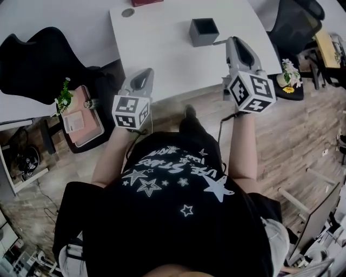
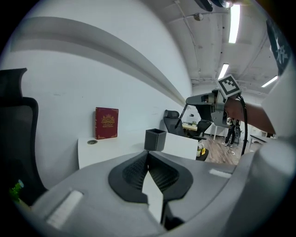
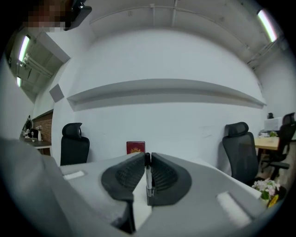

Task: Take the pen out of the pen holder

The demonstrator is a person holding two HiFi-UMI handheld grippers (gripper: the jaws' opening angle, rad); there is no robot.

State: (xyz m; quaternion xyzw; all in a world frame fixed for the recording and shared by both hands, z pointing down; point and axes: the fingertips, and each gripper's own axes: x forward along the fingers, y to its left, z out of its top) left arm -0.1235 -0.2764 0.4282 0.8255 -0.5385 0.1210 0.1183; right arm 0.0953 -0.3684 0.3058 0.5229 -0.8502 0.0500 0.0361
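Note:
The dark grey square pen holder [image 1: 204, 31] stands on the white table [image 1: 162, 48], and its open top shows nothing inside. My right gripper [image 1: 231, 40] hangs just right of the holder, raised above the table, shut on a slim pen [image 3: 148, 178] that stands upright between the pads. In the left gripper view the pen [image 2: 183, 115] hangs down from the right gripper [image 2: 199, 99], above and to the right of the holder [image 2: 155, 139]. My left gripper [image 1: 141, 76] hovers by the table's near edge, pointing at the holder. Its jaws [image 2: 148, 155] are shut with nothing between them.
A red book [image 2: 106, 123] leans against the wall at the table's back, with a small round disc [image 1: 128, 12] near it. Black office chairs [image 1: 38, 59] [image 1: 294, 21] flank the table. A pink box [image 1: 81, 116] and potted flowers [image 1: 289, 76] sit on the floor.

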